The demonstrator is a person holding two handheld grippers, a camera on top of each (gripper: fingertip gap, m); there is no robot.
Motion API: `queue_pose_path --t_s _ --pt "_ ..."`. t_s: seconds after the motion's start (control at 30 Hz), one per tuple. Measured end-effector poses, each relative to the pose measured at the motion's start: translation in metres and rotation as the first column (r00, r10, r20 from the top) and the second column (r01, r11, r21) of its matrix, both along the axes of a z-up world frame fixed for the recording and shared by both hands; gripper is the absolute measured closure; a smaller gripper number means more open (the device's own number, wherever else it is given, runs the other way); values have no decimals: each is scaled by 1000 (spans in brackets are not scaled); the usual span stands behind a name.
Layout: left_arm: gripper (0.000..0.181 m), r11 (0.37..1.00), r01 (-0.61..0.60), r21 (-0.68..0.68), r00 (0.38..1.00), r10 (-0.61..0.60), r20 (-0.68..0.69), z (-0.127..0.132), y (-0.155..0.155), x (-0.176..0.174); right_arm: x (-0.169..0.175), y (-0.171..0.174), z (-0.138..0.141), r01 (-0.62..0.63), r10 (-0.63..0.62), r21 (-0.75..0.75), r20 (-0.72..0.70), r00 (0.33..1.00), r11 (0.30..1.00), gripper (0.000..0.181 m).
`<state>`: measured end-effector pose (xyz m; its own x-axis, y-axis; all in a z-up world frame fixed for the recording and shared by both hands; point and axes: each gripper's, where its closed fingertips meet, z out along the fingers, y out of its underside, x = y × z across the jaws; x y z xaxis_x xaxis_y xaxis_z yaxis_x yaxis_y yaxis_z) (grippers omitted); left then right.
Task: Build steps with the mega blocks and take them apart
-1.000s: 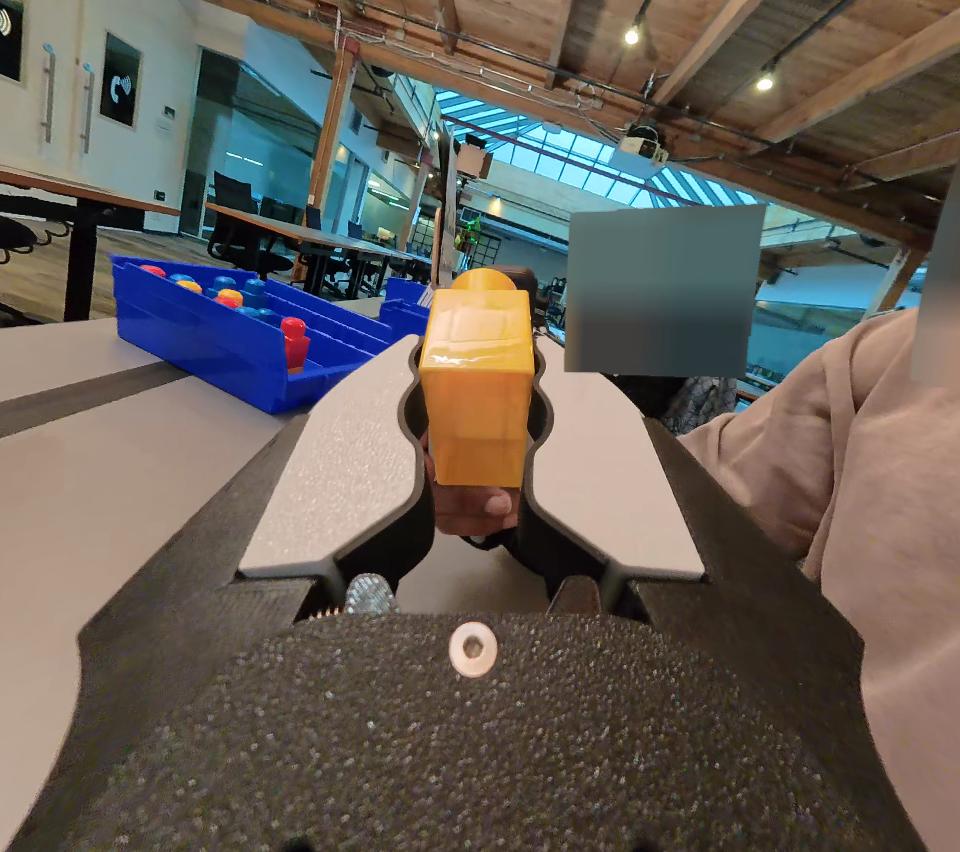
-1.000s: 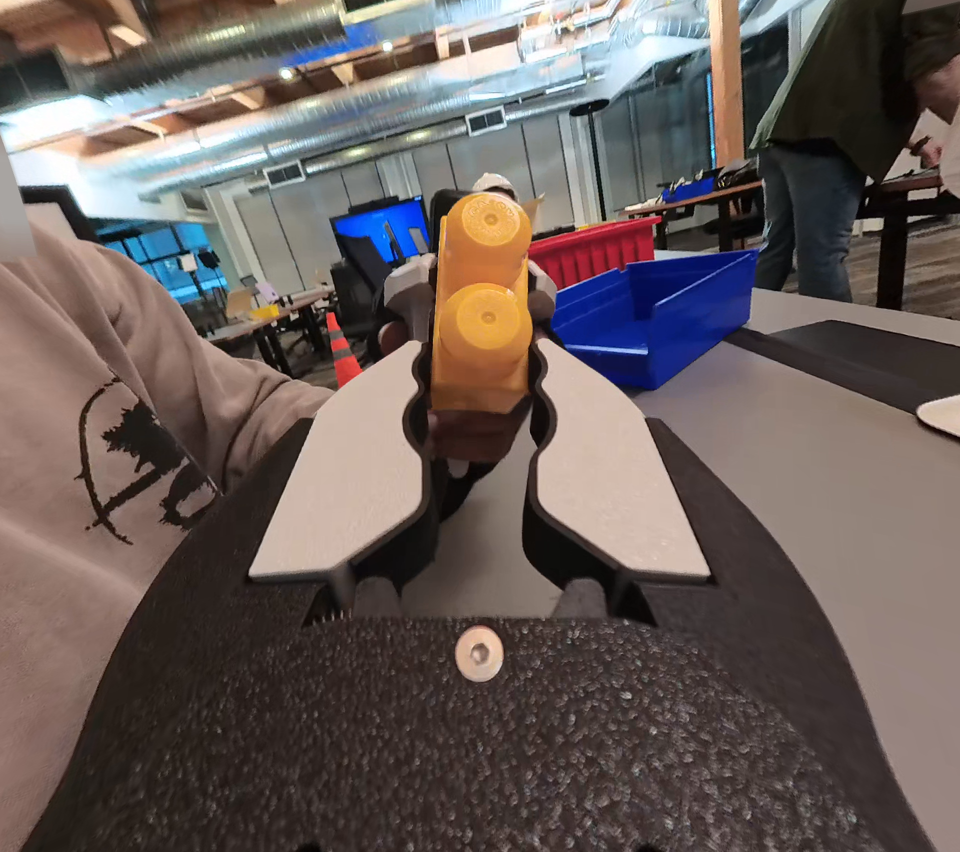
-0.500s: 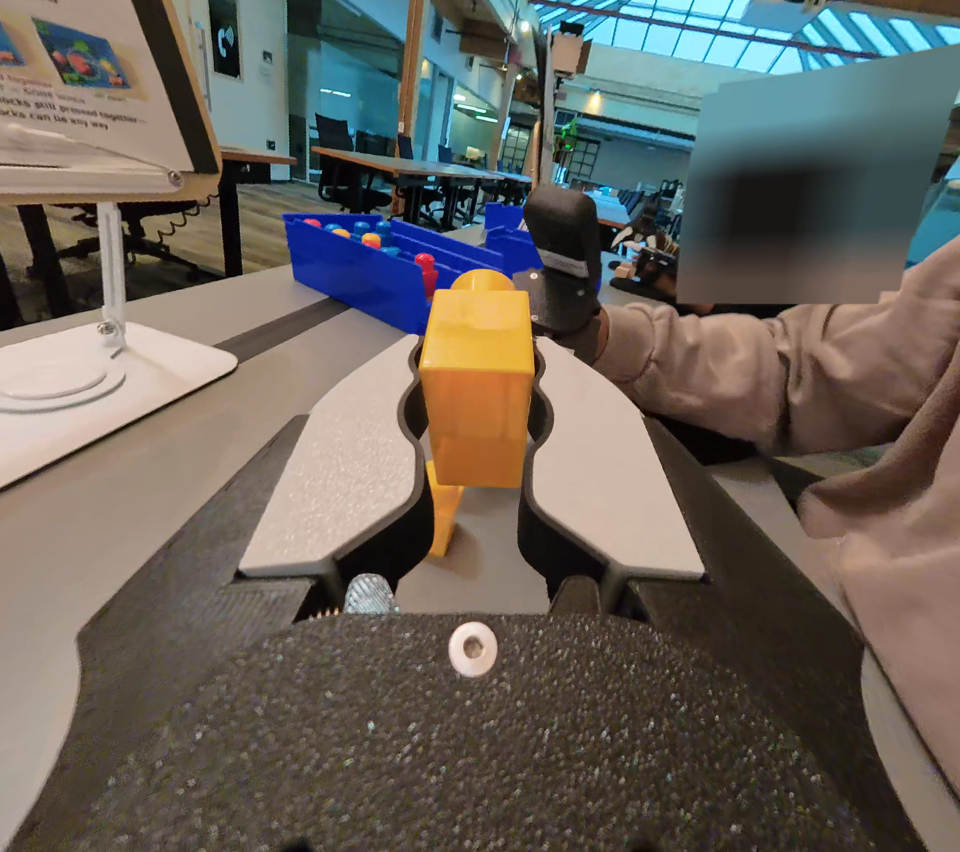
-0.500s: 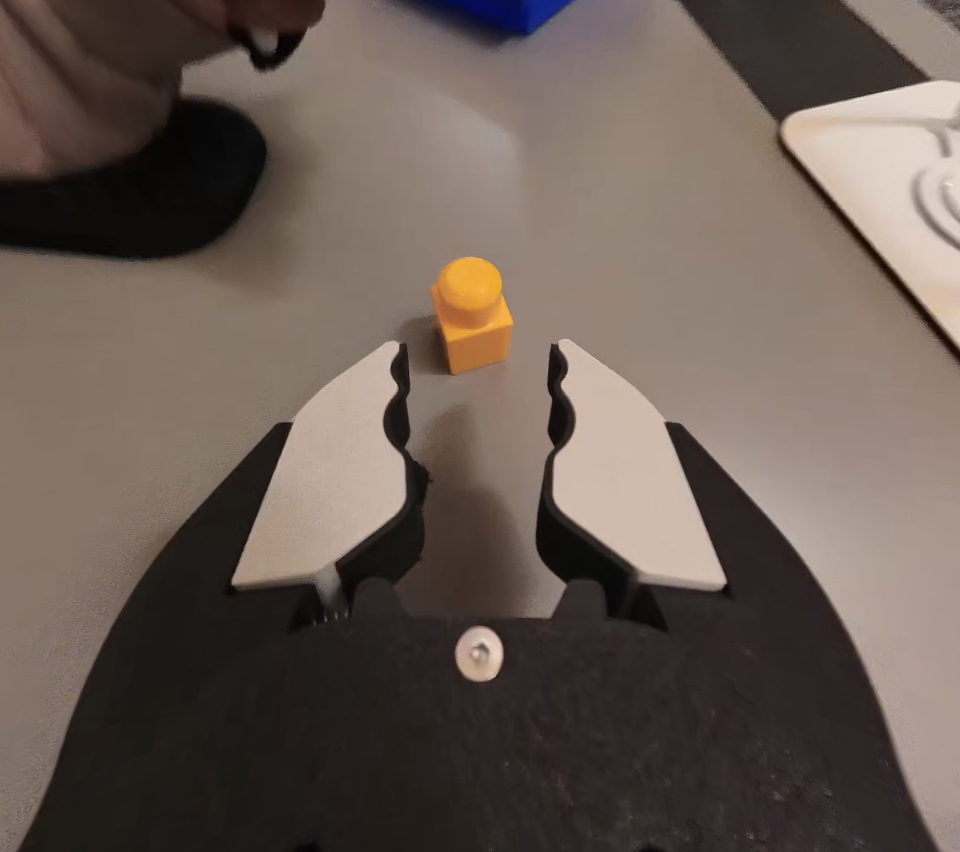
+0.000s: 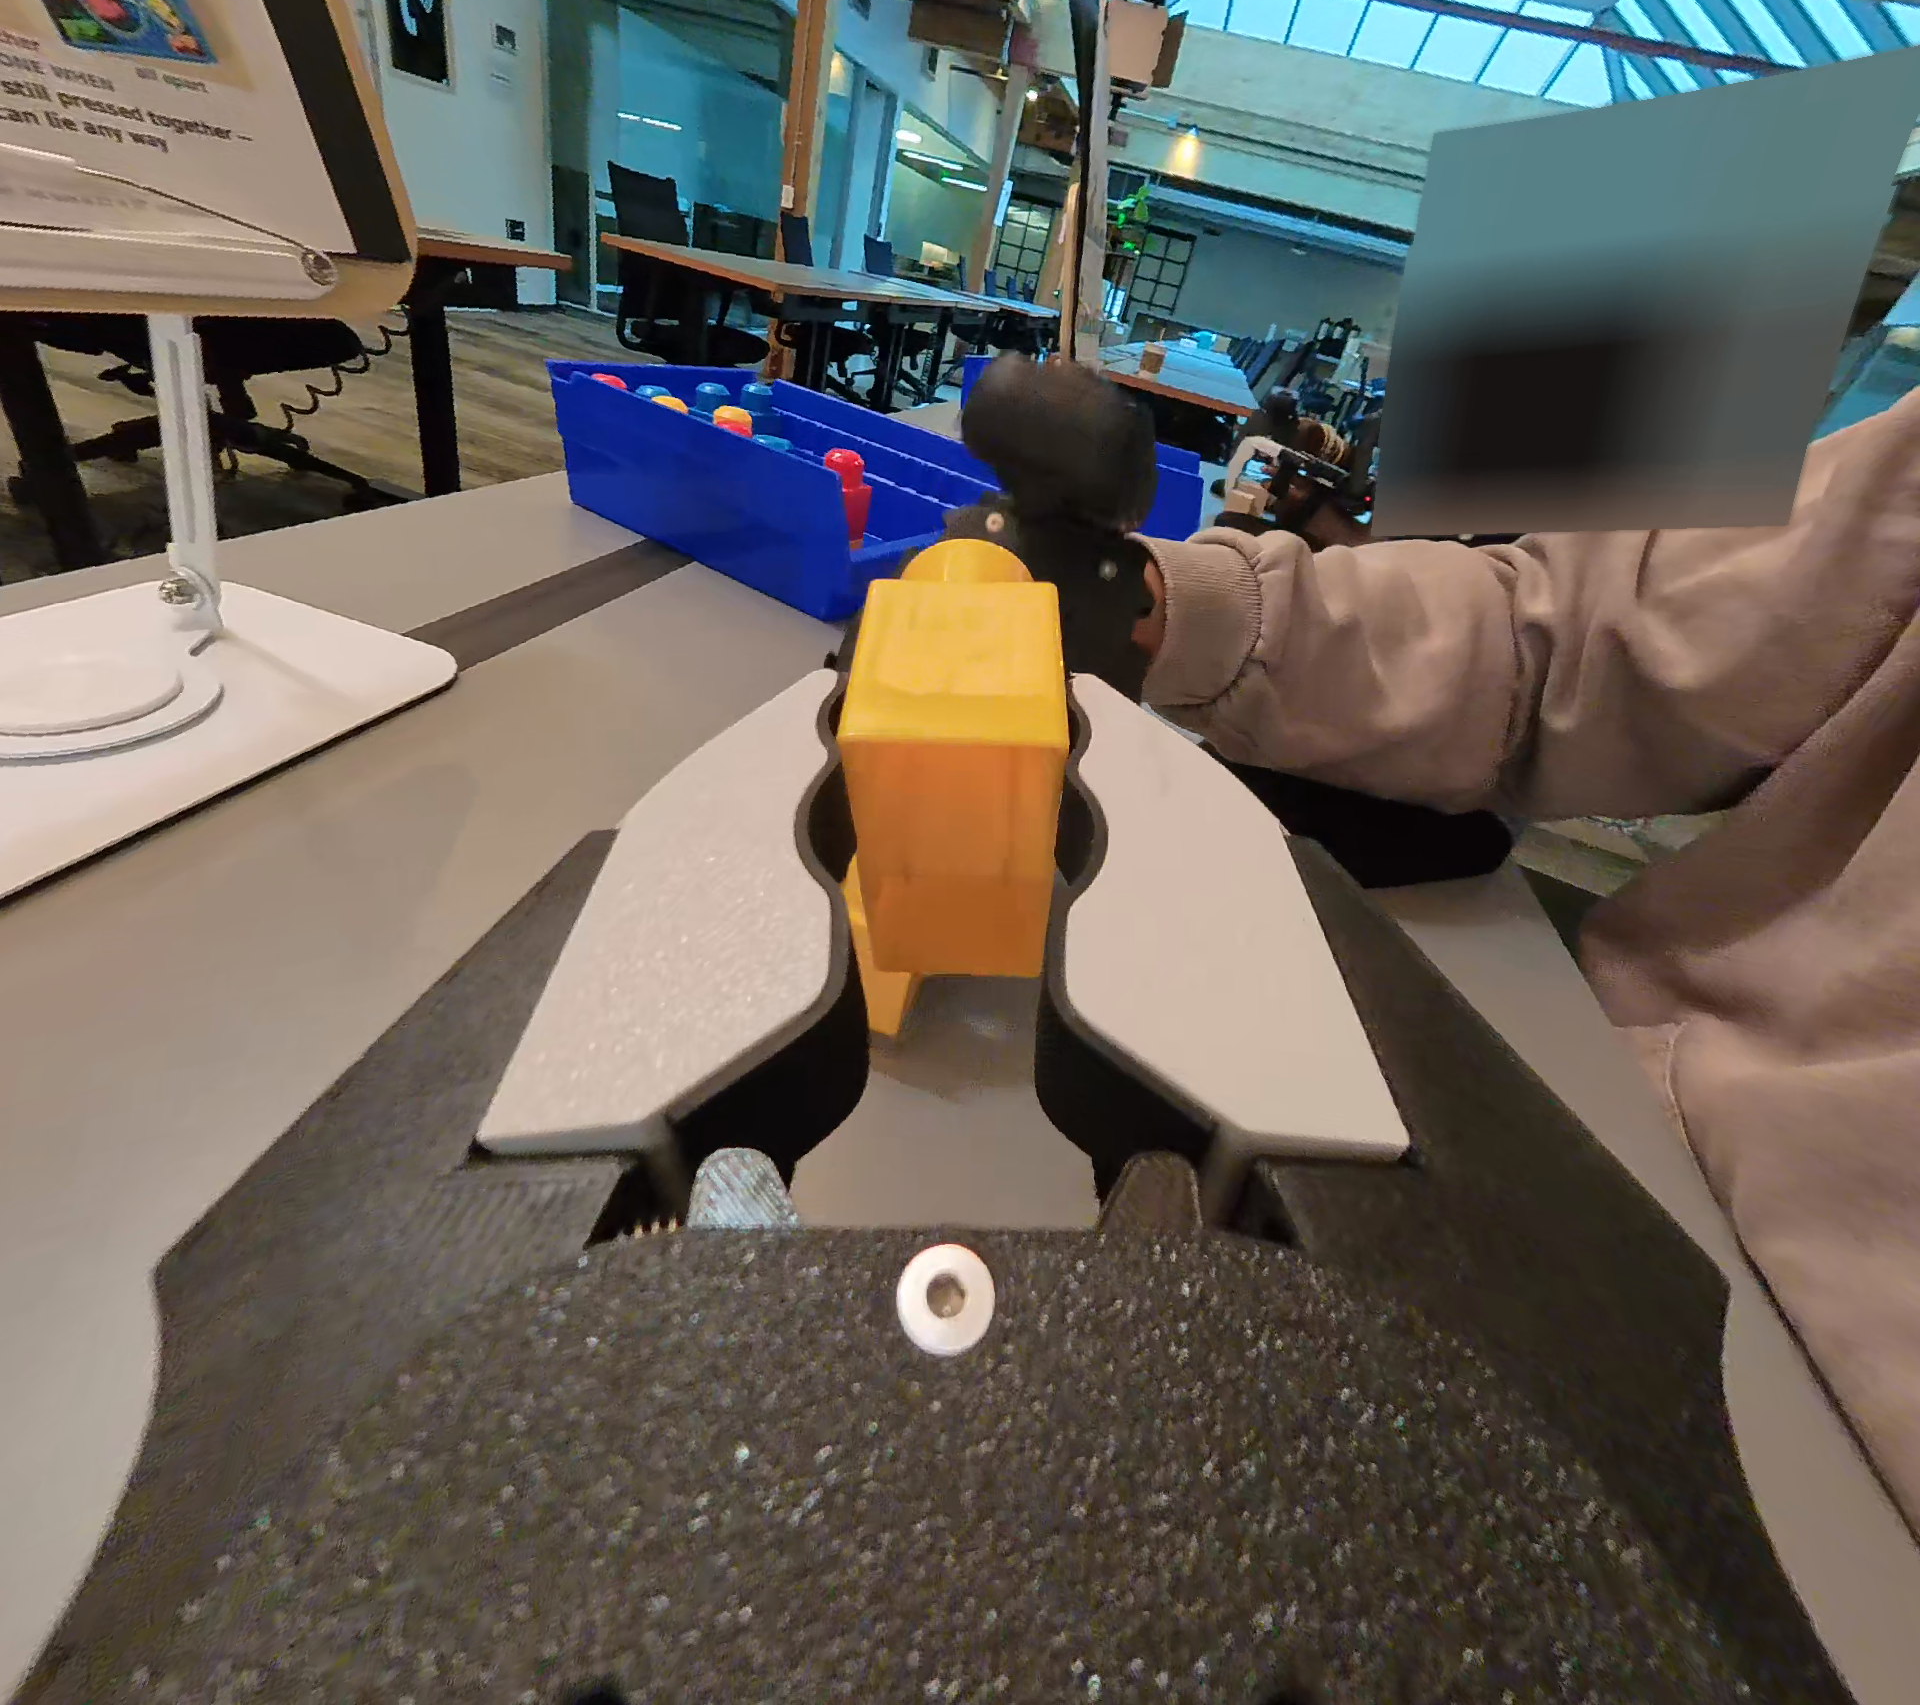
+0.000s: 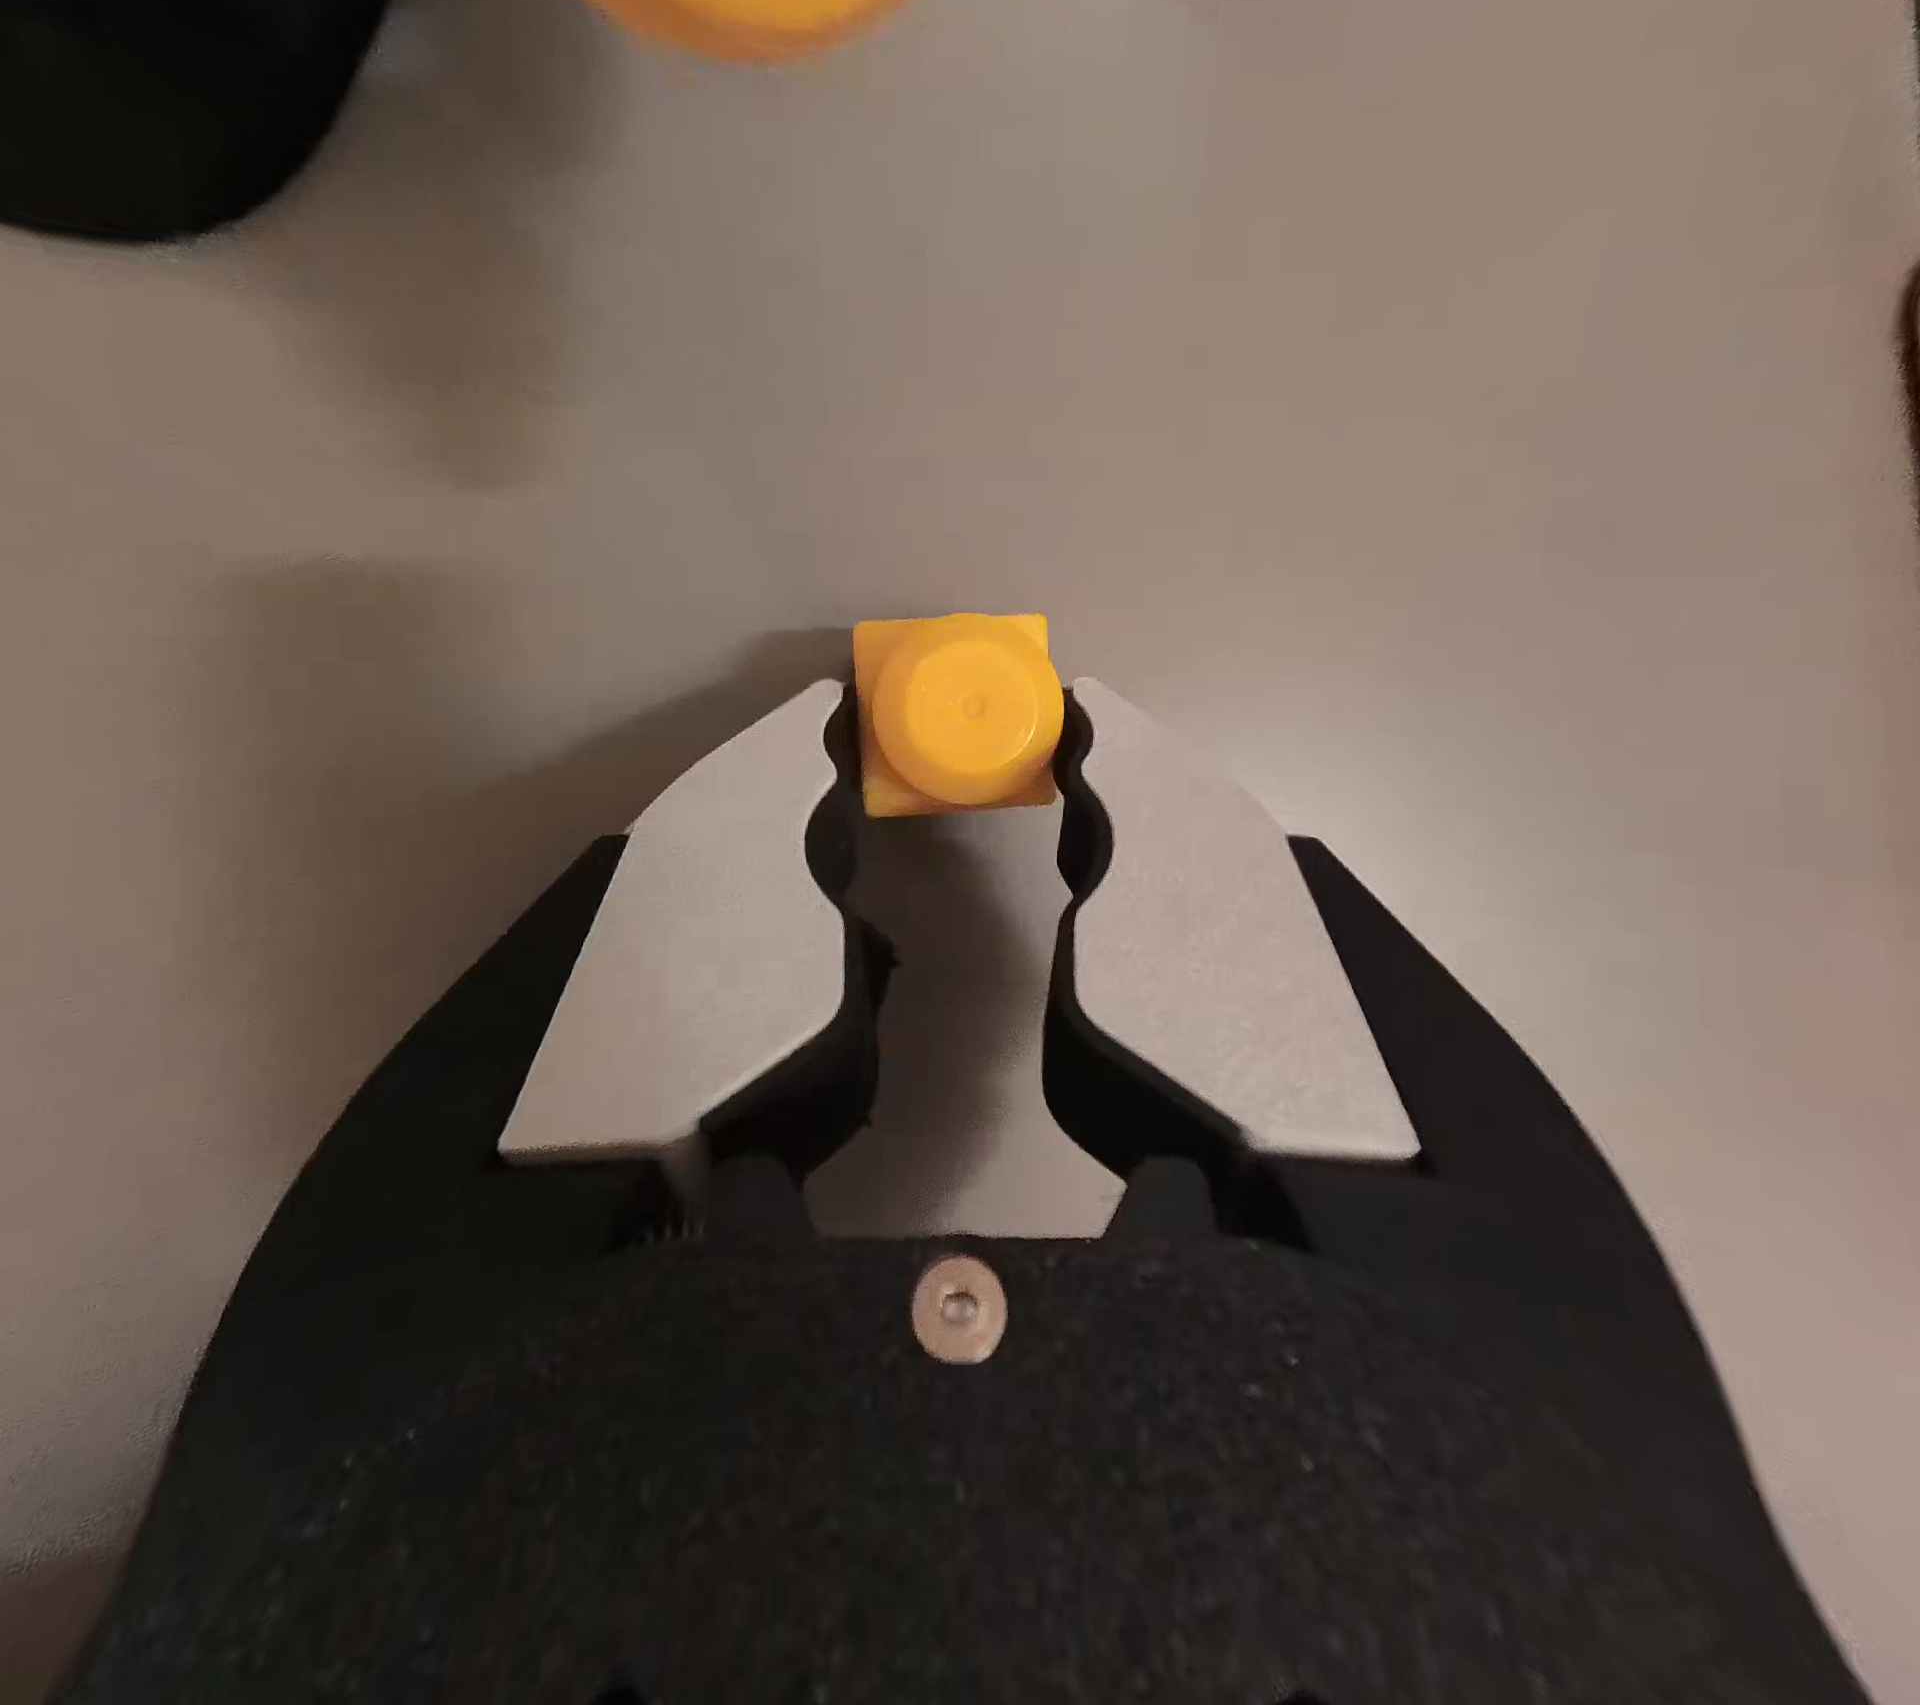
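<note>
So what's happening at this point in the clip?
A person works two handheld grippers over a grey table. The left gripper is shut on a yellow block, held above the table. The right gripper, pointing straight down, has a small single-stud yellow block between its fingertips on the table, apparently gripped. A blue bin of other blocks sits behind.

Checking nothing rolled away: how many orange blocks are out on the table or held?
2: one orange block clamped in the left gripper, one small block between the right gripper fingertips.

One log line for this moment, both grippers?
left gripper: shut on big block | right gripper: around small block on table
</note>
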<state>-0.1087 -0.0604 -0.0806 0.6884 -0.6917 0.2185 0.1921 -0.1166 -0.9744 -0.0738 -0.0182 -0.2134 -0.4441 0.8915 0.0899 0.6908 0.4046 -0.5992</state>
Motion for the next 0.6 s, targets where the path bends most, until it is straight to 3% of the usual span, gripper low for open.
queue_pose_path --t_s 0.1,0.2,0.37,0.43,0.6 --pt "144 1000 13 2 1000 -13 8 0 0 5 3 -1 35 49 -76 -172 -158 984 984 146" --pt "145 999 32 12 999 -33 31 3 0 14 10 6 88 53 -212 -412 -349 913 910 146" --pt "144 996 82 21 995 -83 58 5 -1 36 39 4 172 -195 -383 -674 -607 696 713 146" --pt "144 995 98 25 993 -99 58 6 -1 47 46 -1 180 -256 -412 -704 -627 661 662 146" --pt "144 992 122 26 992 -123 41 3 0 67 44 -22 158 -263 -406 -718 -613 678 644 146"
